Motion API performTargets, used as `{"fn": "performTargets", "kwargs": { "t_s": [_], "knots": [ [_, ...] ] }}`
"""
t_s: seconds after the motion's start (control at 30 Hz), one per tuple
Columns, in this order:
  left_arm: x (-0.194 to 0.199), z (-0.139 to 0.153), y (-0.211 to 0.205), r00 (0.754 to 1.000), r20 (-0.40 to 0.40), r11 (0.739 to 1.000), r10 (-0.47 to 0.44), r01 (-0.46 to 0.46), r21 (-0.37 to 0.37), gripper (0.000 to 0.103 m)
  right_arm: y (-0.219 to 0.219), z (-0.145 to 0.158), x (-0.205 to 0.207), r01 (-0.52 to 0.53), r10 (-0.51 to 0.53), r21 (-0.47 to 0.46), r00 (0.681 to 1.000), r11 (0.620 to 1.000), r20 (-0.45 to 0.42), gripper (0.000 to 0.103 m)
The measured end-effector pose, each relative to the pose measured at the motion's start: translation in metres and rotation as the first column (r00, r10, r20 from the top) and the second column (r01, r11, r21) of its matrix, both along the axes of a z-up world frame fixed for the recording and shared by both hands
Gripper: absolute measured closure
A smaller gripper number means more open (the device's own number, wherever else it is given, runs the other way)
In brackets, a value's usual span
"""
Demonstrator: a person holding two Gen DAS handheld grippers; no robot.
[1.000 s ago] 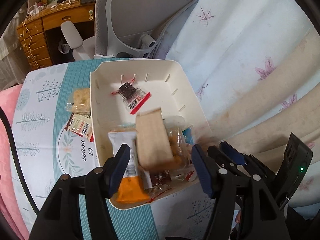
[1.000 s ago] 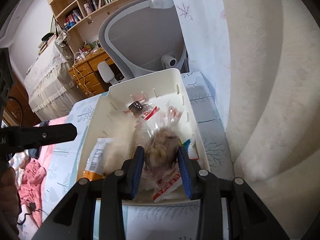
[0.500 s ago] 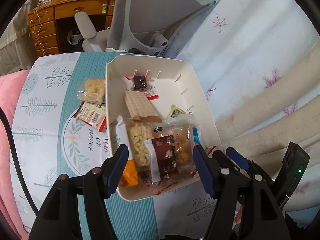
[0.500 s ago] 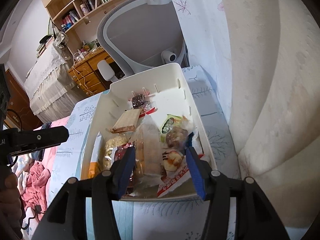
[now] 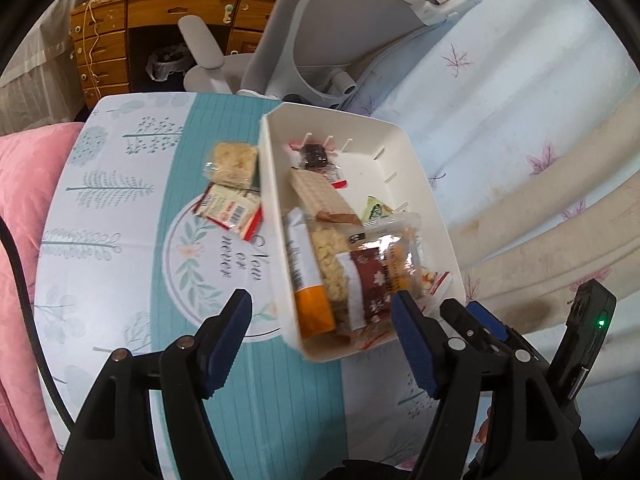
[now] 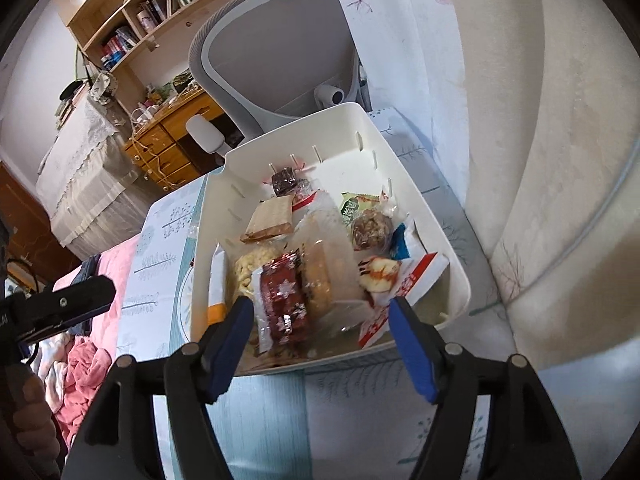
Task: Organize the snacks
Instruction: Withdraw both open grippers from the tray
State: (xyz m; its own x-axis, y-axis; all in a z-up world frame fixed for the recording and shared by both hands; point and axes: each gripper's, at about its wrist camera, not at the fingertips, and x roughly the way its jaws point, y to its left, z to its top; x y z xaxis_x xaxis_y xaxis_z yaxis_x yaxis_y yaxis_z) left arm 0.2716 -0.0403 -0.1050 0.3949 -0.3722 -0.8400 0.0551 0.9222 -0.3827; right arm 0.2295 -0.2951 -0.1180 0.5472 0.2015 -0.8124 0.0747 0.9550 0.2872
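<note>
a: where do your tongs stand?
b: your left gripper (image 5: 322, 334) has its jaws wide apart, holding nothing, above the near end of the white bin (image 5: 276, 216). your right gripper (image 6: 322, 330) is spread apart too, empty, at the bin's near rim.
a: and the snacks?
b: most are piled in the near half of the bin: an orange-ended packet (image 5: 306, 280), a dark red packet (image 6: 284, 300), a wafer pack (image 5: 318, 196). two lie on the tablecloth (image 5: 120, 240) just left of the bin (a puffed-rice cake (image 5: 234, 162) and a red-edged sachet (image 5: 232, 210)).
</note>
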Motion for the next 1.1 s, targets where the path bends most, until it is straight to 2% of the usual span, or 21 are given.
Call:
{"fn": "performTargets", "kwargs": {
  "t_s": [0.17, 0.53, 0.87, 1.1],
  "knots": [
    [-0.006, 0.003, 0.035, 1.000, -0.004, 1.000, -0.017, 0.017, 0.023, 0.027, 0.019, 0.005, -0.012, 0.067, -0.067, -0.002, 0.998, 0.998, -0.003, 0.028],
    [-0.014, 0.007, 0.113, 0.995, -0.028, 0.991, -0.100, 0.102, 0.081, 0.024, 0.089, 0.007, -0.037, 0.217, -0.216, 0.027, 0.976, 0.976, -0.040, 0.028],
    [0.002, -0.001, 0.172, 0.980, -0.089, 0.976, -0.180, 0.189, 0.112, 0.021, 0.157, 0.007, -0.061, 0.337, -0.337, 0.008, 0.941, 0.941, 0.035, 0.028],
    [0.028, -0.012, 0.195, 0.969, -0.139, 0.964, -0.206, 0.226, 0.142, 0.021, 0.201, 0.004, -0.070, 0.341, -0.338, -0.029, 0.937, 0.940, 0.089, 0.028]
  ]
}}
